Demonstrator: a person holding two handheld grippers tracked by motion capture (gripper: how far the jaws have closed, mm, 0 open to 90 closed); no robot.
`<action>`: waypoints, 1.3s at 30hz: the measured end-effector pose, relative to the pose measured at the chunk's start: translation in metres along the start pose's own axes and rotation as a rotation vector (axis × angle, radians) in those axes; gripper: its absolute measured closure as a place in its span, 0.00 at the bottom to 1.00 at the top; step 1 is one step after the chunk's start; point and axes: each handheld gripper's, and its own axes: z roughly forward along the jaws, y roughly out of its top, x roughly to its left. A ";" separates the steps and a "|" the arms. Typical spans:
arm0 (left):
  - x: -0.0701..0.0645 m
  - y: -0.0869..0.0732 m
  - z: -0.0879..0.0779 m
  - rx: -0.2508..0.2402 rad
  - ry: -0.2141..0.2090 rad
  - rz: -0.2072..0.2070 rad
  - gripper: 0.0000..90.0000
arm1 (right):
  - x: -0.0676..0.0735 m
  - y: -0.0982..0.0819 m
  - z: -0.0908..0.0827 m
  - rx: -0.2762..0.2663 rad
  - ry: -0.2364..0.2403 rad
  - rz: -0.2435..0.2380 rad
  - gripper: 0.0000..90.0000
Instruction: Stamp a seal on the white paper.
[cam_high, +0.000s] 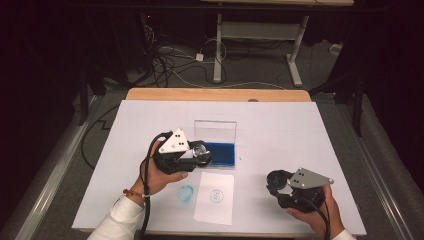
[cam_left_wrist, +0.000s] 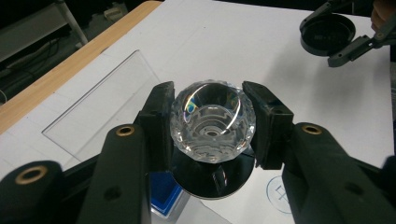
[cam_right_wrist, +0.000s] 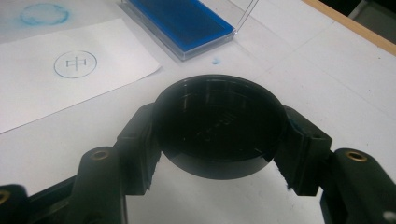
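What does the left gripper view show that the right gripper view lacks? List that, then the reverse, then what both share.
Left gripper view: a faceted crystal stamp clamped in the left gripper. Right gripper view: a blue ink smudge on the table cover. Both: the black cap held by the right gripper, the blue ink pad, and the paper with a stamped circle.
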 end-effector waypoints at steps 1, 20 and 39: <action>-0.002 0.000 0.000 0.004 -0.005 0.008 0.61 | 0.000 0.000 0.000 0.000 0.001 0.000 0.43; -0.019 -0.001 0.002 0.007 -0.034 0.052 0.61 | 0.001 0.000 0.001 0.004 0.002 -0.008 0.43; -0.035 -0.016 0.014 0.051 -0.104 0.070 0.61 | 0.004 0.001 0.002 0.010 0.003 -0.015 0.43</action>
